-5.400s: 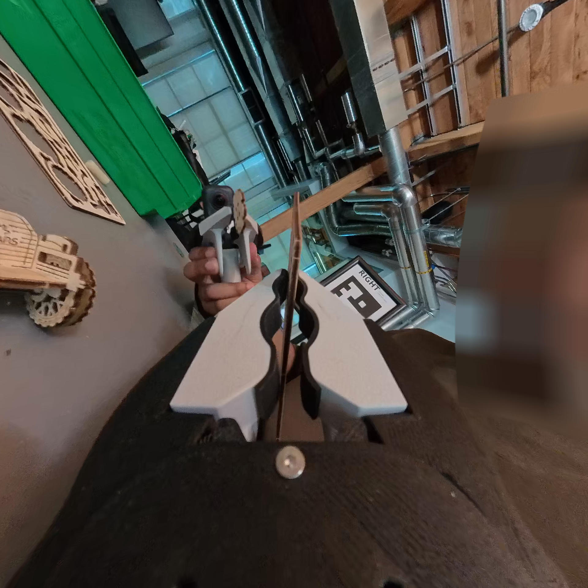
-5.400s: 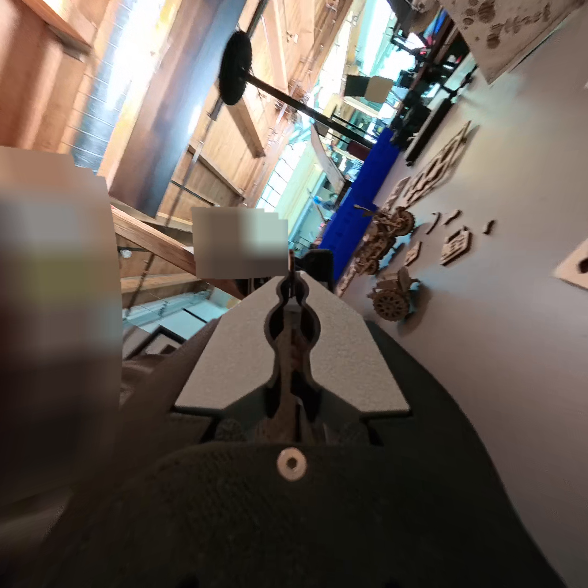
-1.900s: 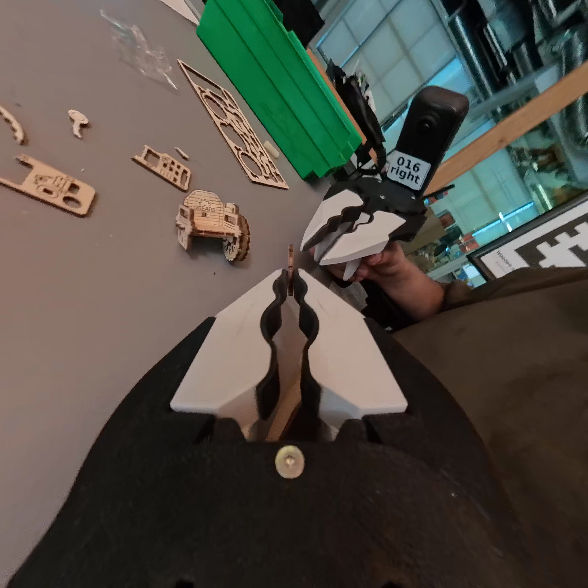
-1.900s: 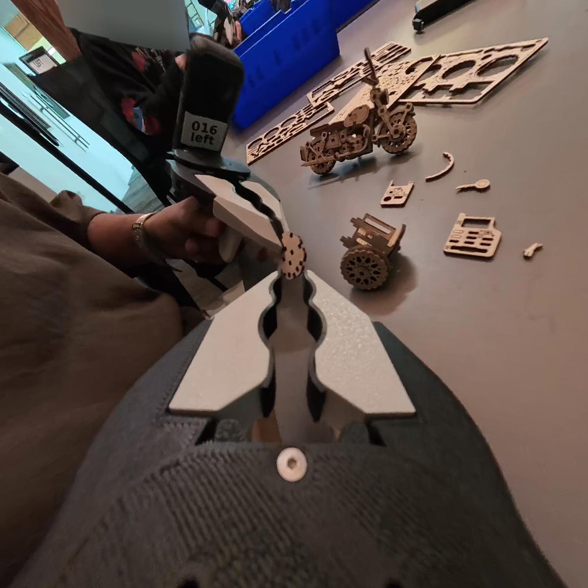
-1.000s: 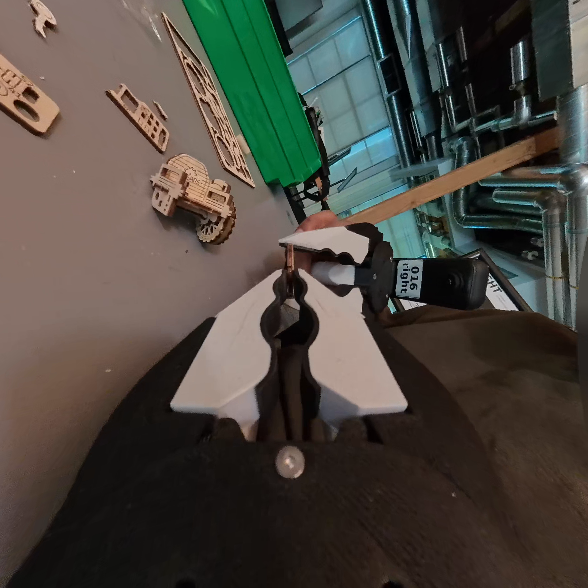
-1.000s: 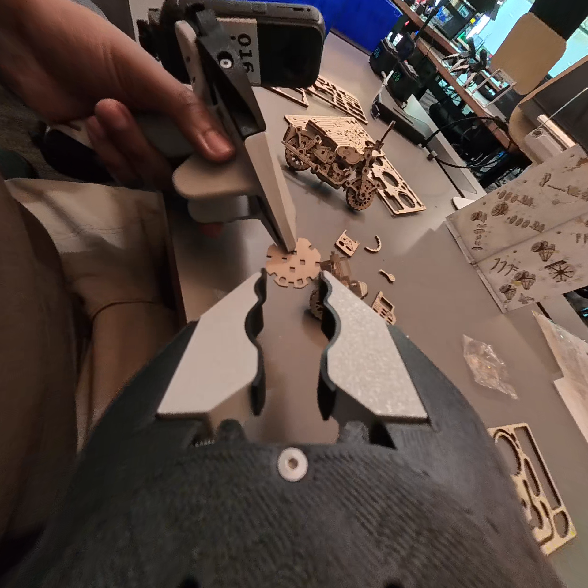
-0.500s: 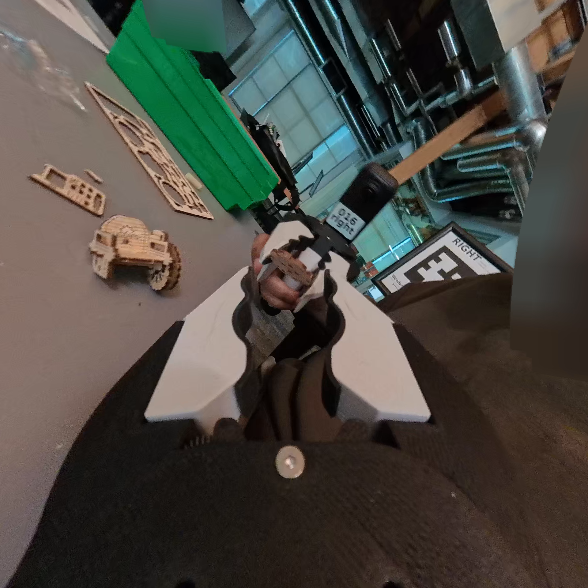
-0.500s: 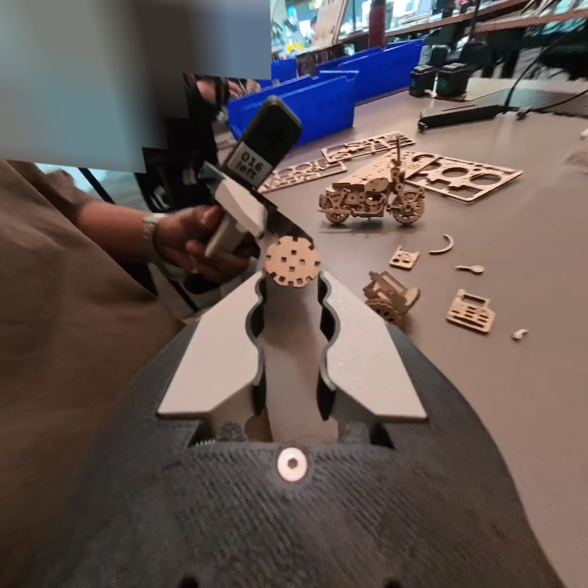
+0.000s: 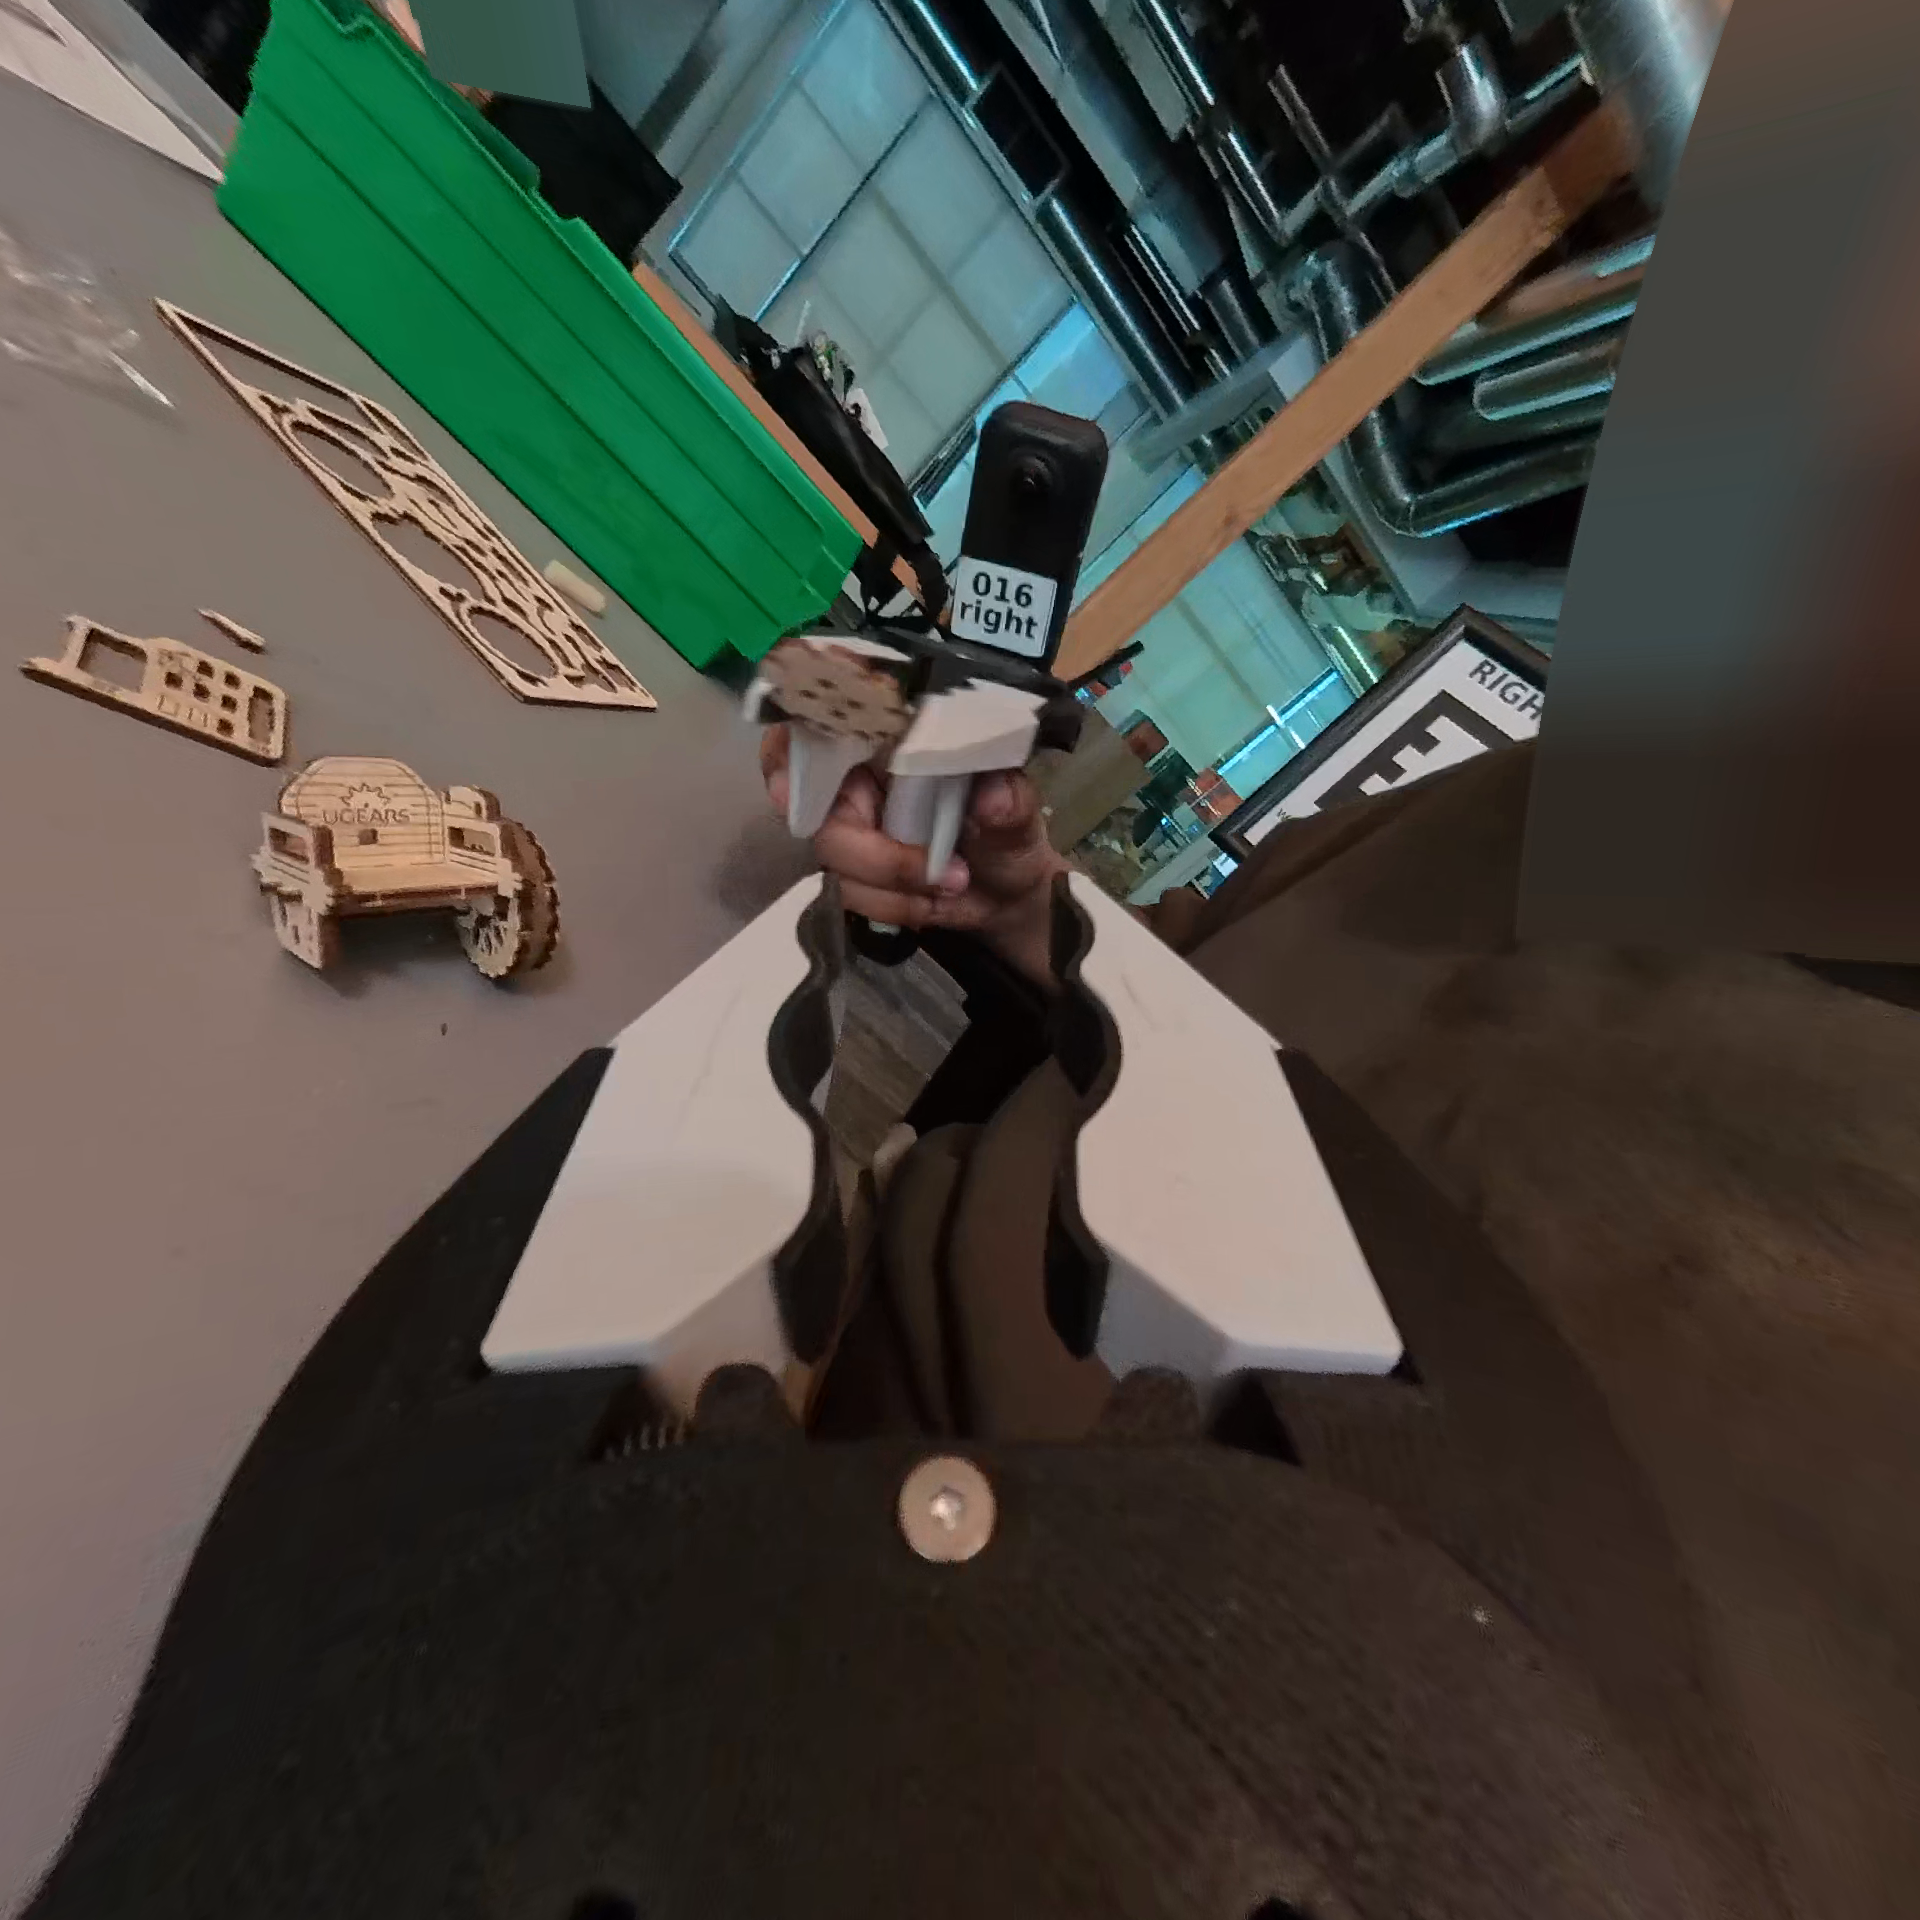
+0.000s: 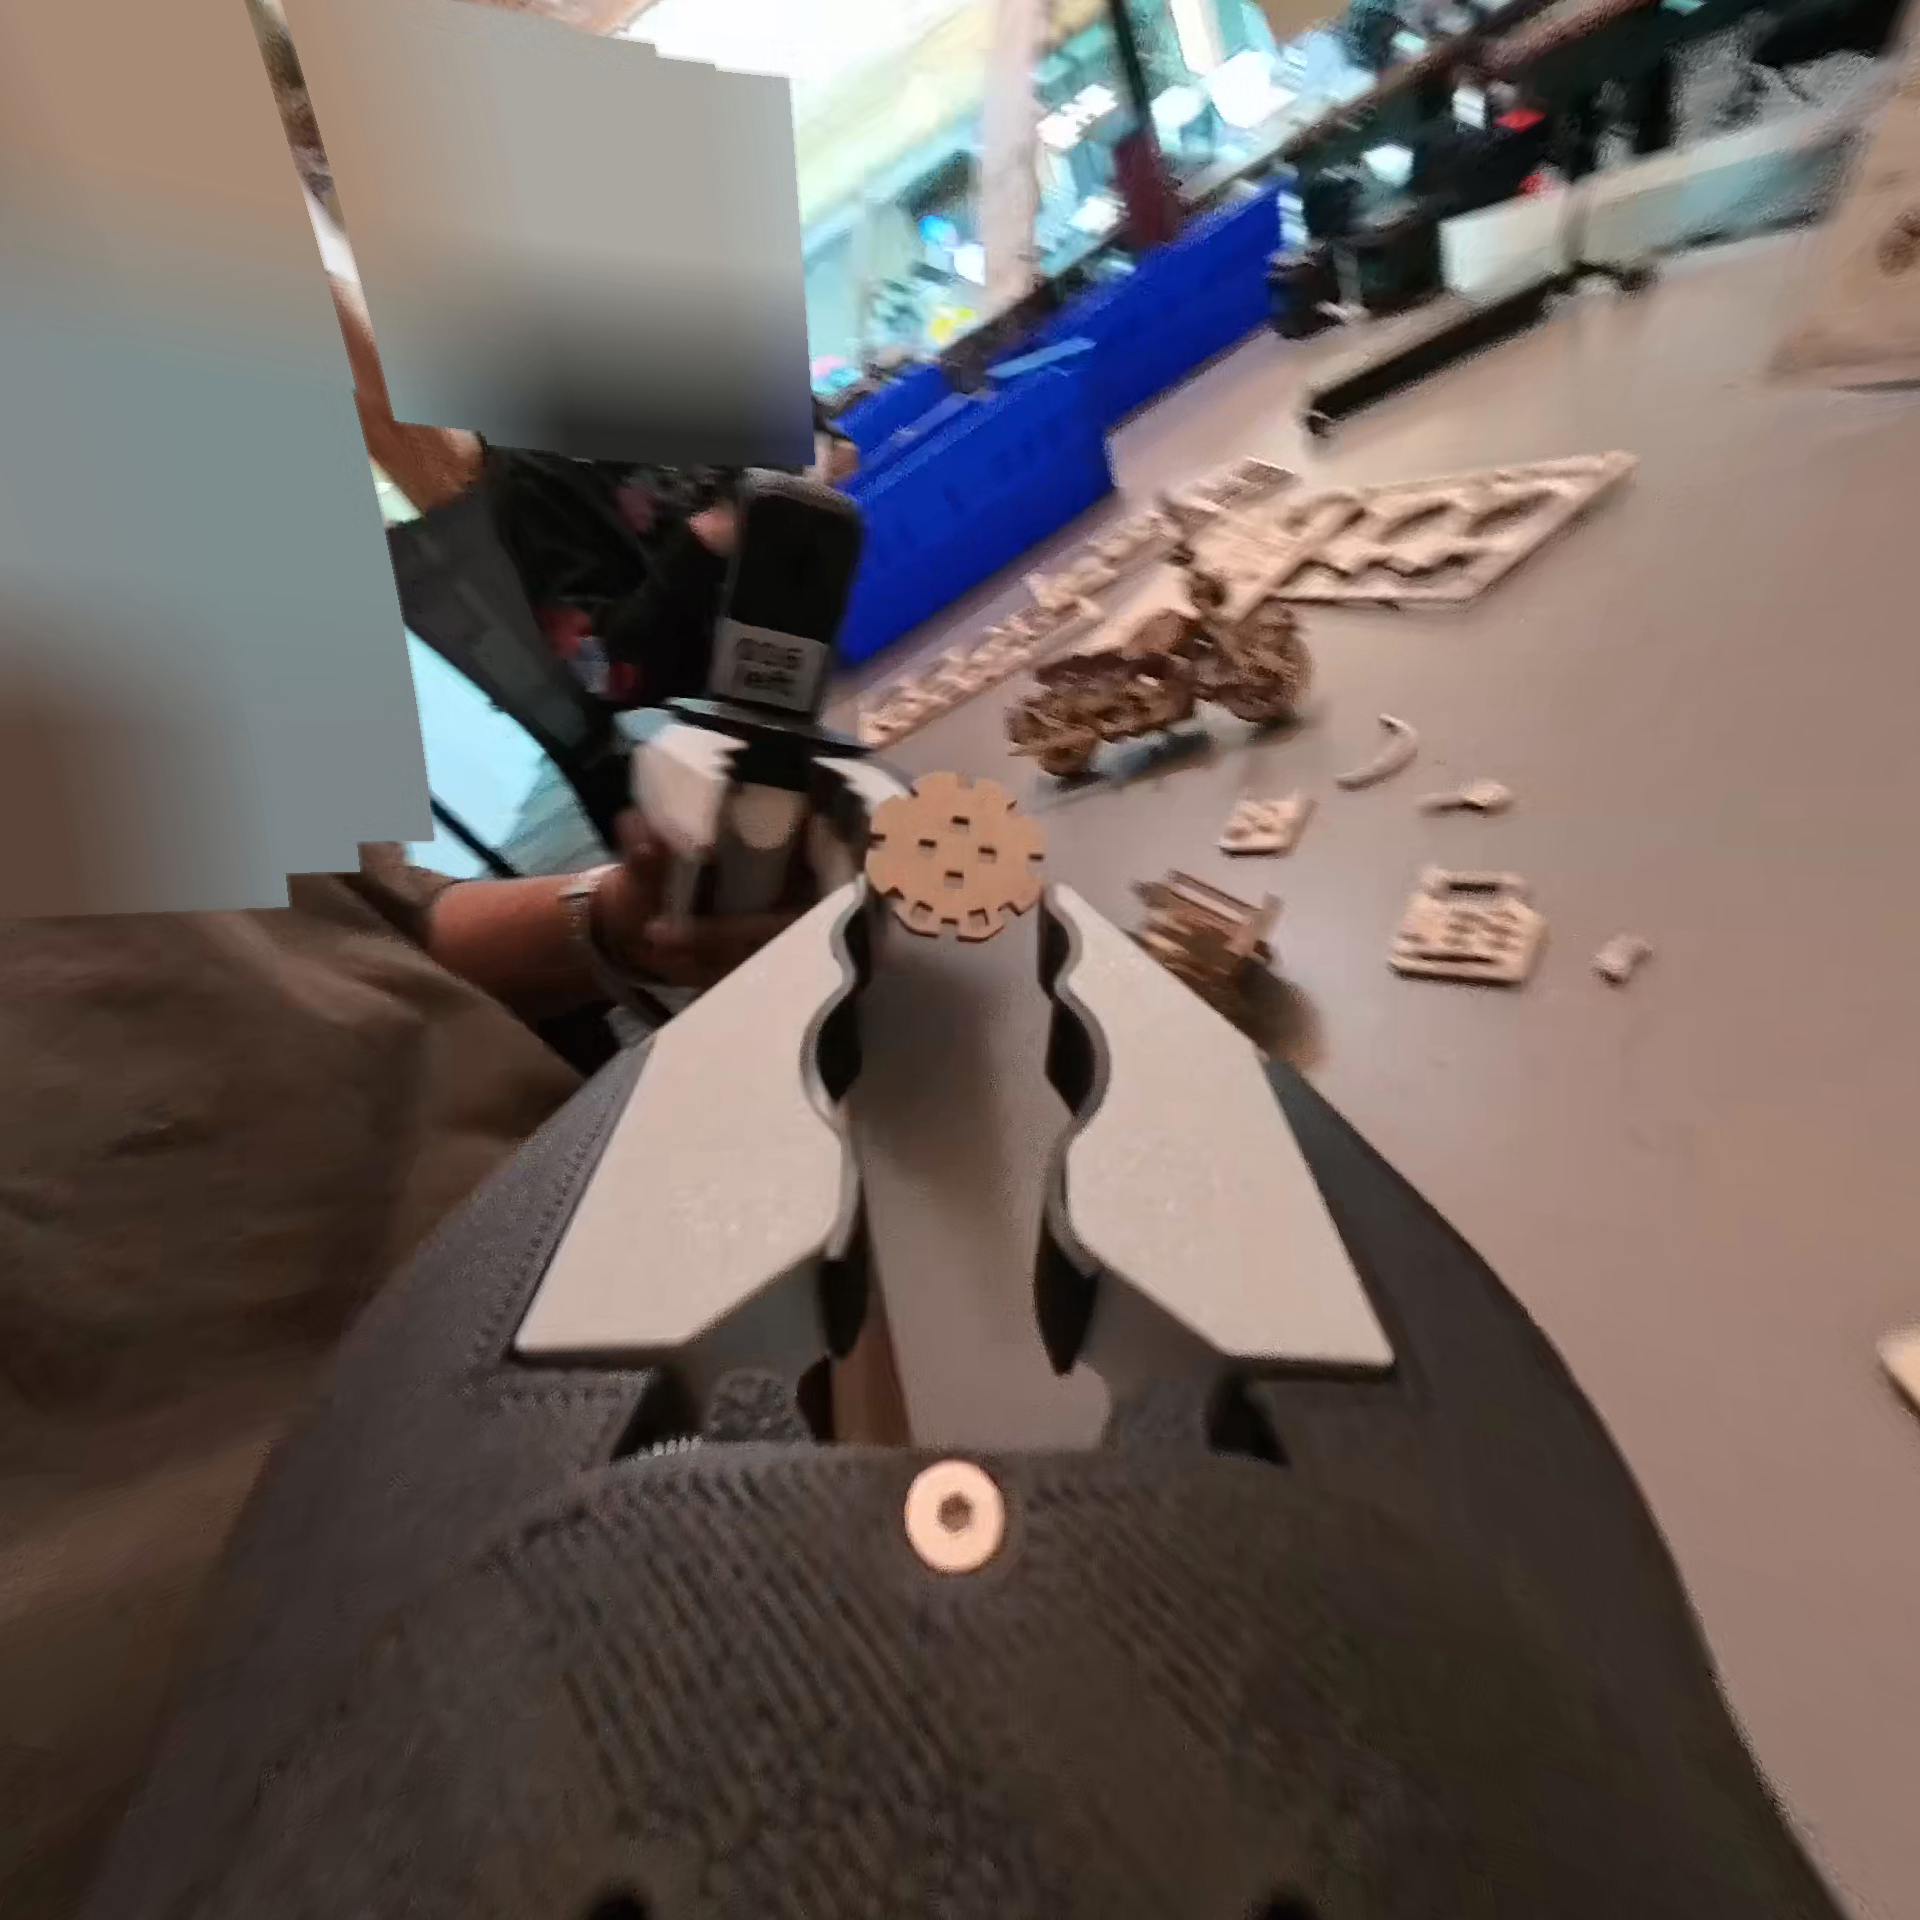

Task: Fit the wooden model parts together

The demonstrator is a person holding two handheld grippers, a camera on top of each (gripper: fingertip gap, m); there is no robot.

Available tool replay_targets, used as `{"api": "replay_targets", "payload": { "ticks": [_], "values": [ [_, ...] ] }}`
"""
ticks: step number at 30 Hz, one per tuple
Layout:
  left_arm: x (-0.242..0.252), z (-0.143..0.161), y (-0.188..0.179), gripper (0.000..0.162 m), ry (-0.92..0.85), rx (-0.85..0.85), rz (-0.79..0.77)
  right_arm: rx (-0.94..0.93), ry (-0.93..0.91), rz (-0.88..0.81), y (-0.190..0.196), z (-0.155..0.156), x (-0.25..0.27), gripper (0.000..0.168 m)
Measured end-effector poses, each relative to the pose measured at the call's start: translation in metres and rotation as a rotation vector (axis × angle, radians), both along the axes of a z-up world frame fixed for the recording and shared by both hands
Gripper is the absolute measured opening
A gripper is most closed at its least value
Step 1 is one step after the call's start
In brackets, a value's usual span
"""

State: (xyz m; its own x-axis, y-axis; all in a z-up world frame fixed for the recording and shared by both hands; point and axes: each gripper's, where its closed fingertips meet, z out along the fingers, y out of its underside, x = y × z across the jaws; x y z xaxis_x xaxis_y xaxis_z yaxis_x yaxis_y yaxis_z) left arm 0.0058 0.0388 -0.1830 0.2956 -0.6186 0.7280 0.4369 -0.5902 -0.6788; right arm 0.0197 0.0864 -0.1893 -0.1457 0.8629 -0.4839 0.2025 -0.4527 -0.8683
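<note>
The gear [image 10: 956, 857], a round toothed wooden disc with square holes, sits clamped edge to edge between the right gripper's [image 10: 954, 902] fingertips, held up off the grey table [image 10: 1558, 1039]. On the table to its right lie a motorbike model [image 10: 1158, 681], cut-out sheets [image 10: 1434, 530] and small loose parts [image 10: 1465, 925]. In the left wrist view, a wooden truck [image 9: 400, 857] stands at left, a green bin [image 9: 520, 312] behind it. The left gripper [image 9: 940, 904] has its jaws apart and holds nothing, pointing at the gear [image 9: 842, 691].
</note>
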Motion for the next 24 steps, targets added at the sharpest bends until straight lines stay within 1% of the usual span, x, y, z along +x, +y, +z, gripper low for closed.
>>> {"api": "replay_targets", "payload": {
  "ticks": [3, 6, 9, 14, 24],
  "values": [
    [0.001, -0.001, 0.0, 0.038, 0.02, 0.004, -0.001, 0.04, -0.092, -0.065, 0.015, -0.017, 0.002, 0.029],
    [0.002, -0.004, 0.0, 0.041, 0.061, 0.014, 0.002, 0.076, -0.101, -0.067, 0.016, -0.018, 0.002, 0.03],
    [0.004, -0.004, -0.001, 0.041, 0.066, 0.015, -0.007, 0.051, -0.096, -0.05, 0.013, -0.019, 0.001, 0.029],
    [0.0, 0.0, 0.002, 0.041, -0.031, -0.023, -0.02, -0.021, -0.096, -0.056, 0.019, -0.022, 0.001, 0.029],
    [-0.019, 0.003, 0.019, 0.039, -0.187, -0.089, 0.019, -0.14, -0.067, -0.101, 0.04, -0.021, 0.001, 0.029]
  ]
}}
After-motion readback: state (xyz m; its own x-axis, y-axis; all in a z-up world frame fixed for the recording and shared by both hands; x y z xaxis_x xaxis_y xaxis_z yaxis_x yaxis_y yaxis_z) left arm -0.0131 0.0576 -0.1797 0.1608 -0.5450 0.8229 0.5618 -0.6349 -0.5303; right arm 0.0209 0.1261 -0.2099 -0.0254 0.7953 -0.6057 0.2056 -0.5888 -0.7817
